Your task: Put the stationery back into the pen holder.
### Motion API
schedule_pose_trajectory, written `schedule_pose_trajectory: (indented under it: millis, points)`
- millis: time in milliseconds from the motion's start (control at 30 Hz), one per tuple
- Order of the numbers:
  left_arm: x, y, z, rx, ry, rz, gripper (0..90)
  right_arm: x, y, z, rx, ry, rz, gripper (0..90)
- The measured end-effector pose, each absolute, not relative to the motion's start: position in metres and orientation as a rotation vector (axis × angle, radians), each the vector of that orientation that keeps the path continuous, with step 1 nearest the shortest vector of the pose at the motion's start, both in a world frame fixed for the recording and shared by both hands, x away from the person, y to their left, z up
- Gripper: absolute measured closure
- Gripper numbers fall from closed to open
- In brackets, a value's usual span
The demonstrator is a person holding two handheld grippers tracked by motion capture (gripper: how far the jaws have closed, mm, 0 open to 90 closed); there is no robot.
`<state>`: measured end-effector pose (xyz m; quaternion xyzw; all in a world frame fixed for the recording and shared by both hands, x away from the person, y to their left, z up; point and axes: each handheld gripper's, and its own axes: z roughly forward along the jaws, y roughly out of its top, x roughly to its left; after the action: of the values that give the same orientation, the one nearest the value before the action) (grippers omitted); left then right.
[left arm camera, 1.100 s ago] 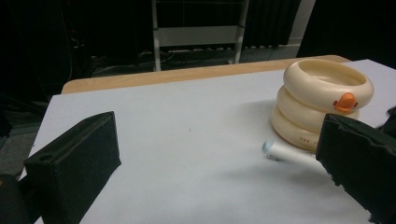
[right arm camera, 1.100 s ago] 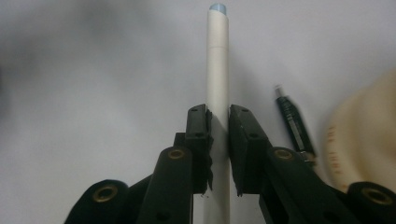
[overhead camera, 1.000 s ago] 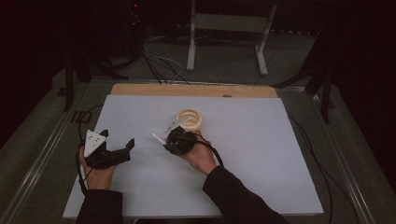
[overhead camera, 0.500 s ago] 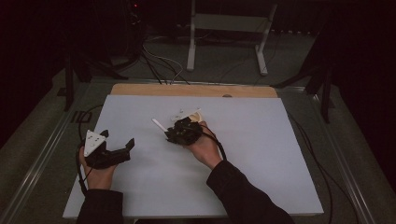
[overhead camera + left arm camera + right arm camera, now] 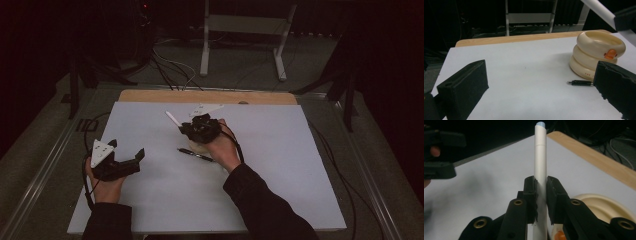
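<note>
Right gripper [image 5: 541,195]: jaws clamped tight on a slim white plastic pen with a pale blue tip [image 5: 540,165], the barrel sticking out well past the pads; it's up off the board, over the middle toward the far wooden edge

White pen, from above [image 5: 173,119]: pokes out of the right gripper [image 5: 200,127] on a slant toward the far left corner

Holder: cream, ring-stacked plastic pot with a small orange duck face [image 5: 596,53], standing upright on the white board [image 5: 280,165] right under the right hand [image 5: 222,150]; mostly hidden from above

Black pen [image 5: 580,82]: thin dark pen lying flat on the board just beside the pot's base, on its near side [image 5: 195,154]

Left gripper [image 5: 122,162]: jaws wide apart, nothing between them, held by the left hand [image 5: 105,182] near the board's left edge, well apart from the pot
</note>
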<state>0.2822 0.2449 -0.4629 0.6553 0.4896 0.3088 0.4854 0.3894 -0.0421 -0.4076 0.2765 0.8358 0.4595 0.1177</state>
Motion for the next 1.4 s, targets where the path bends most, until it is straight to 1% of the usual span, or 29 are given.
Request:
schedule_pose_trajectory:
  millis: [833, 1400]
  points:
    - [0.281, 0.244, -0.465, 1.583, 1.202, 0.746, 0.1, 0.428, -0.061, -0.399, 0.841, 2.267, 1.456, 79.7]
    - [0.281, 0.242, -0.465, 1.585, 1.197, 0.747, 0.1, 0.445, -0.067, -0.420, 0.894, 2.241, 1.411, 79.6]
